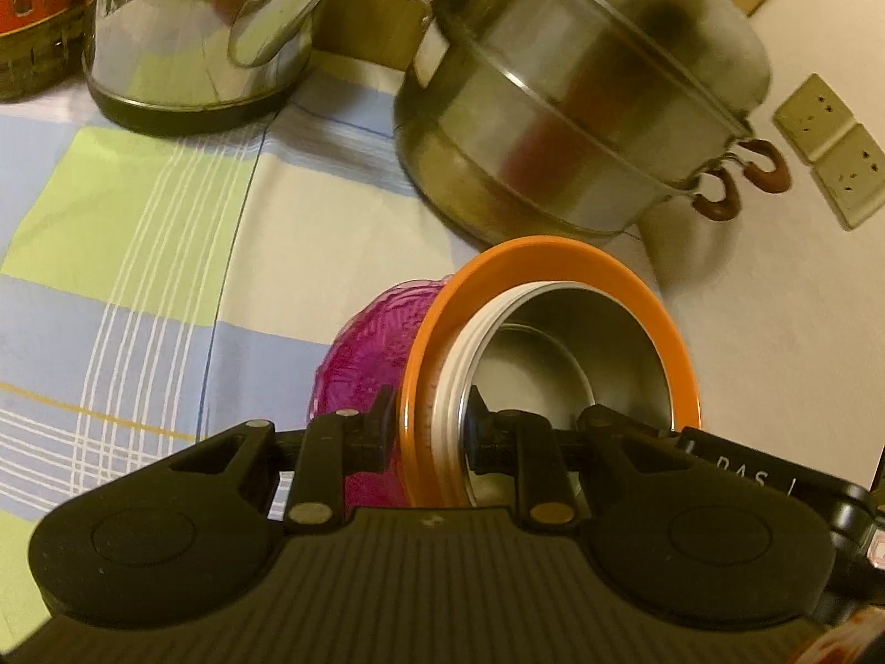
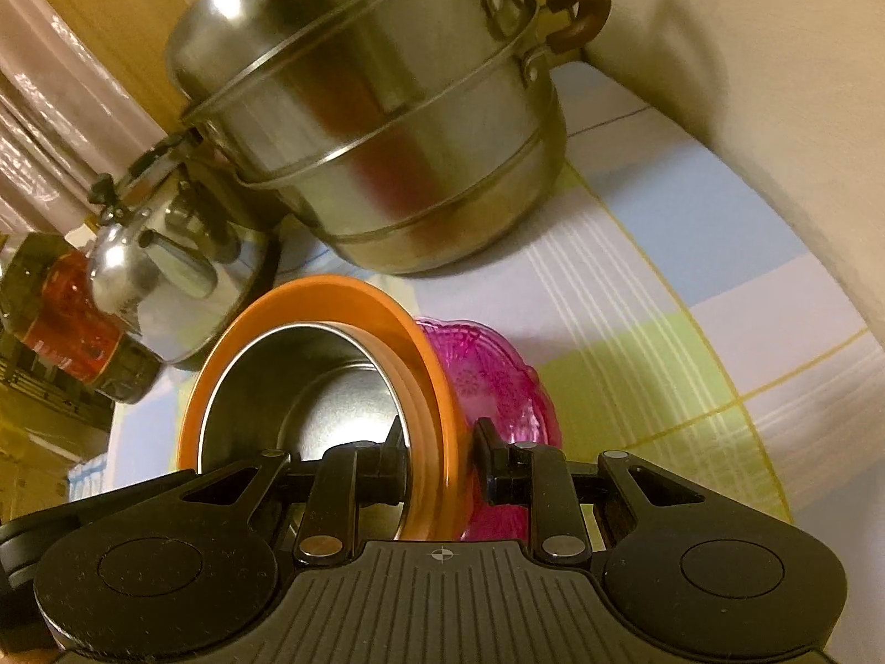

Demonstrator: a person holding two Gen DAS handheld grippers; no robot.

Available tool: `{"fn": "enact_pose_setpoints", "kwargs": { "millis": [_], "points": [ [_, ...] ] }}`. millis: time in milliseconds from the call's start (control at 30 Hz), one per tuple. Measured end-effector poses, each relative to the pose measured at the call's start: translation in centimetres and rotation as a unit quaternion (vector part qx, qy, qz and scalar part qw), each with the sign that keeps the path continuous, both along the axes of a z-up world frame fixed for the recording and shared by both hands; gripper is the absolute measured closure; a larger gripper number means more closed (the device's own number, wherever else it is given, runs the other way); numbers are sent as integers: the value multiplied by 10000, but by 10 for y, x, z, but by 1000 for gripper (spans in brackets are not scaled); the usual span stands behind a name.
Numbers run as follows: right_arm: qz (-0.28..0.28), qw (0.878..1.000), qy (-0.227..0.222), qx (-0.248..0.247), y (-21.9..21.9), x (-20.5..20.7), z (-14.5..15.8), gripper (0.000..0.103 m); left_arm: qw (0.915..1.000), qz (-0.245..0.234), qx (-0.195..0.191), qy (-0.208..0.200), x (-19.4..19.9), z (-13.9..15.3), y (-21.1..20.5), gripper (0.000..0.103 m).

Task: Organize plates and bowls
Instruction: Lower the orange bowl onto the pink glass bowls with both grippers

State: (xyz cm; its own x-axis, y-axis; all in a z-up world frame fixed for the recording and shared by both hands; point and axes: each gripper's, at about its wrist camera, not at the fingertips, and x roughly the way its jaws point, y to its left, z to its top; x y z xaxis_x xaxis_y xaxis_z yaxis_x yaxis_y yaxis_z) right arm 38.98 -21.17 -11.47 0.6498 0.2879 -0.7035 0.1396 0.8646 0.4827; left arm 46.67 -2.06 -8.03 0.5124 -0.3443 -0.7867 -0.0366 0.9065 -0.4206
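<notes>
A nested stack of dishes hangs tilted above the checked tablecloth (image 1: 138, 221). It consists of a steel bowl (image 1: 553, 343) inside white plates (image 1: 459, 354), an orange plate (image 1: 553, 254), and a magenta glass dish (image 1: 376, 337) at the bottom. My left gripper (image 1: 431, 420) is shut on one side of the stack's rim. In the right wrist view my right gripper (image 2: 441, 442) is shut on the opposite side, clamping the orange plate (image 2: 310, 288) and the steel bowl (image 2: 310, 382), with the magenta dish (image 2: 498, 376) behind its outer finger.
A tall steel steamer pot (image 1: 581, 99) stands just beyond the stack, also in the right wrist view (image 2: 387, 110). A steel kettle (image 1: 204, 39) and a red-labelled bottle (image 1: 33, 11) stand beside it. A white wall with sockets (image 1: 829, 149) borders the table.
</notes>
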Motion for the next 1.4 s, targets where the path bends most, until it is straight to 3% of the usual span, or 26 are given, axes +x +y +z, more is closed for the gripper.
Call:
{"fn": "enact_pose_setpoints", "kwargs": {
  "millis": [867, 1400],
  "points": [
    [6, 9994, 332, -7, 0, 20, -29, 79, 9996, 70, -5, 270, 16, -33, -2, 82],
    [30, 9996, 260, 119, -4, 18, -34, 74, 9999, 33, -15, 131, 14, -35, -4, 81]
  ]
}}
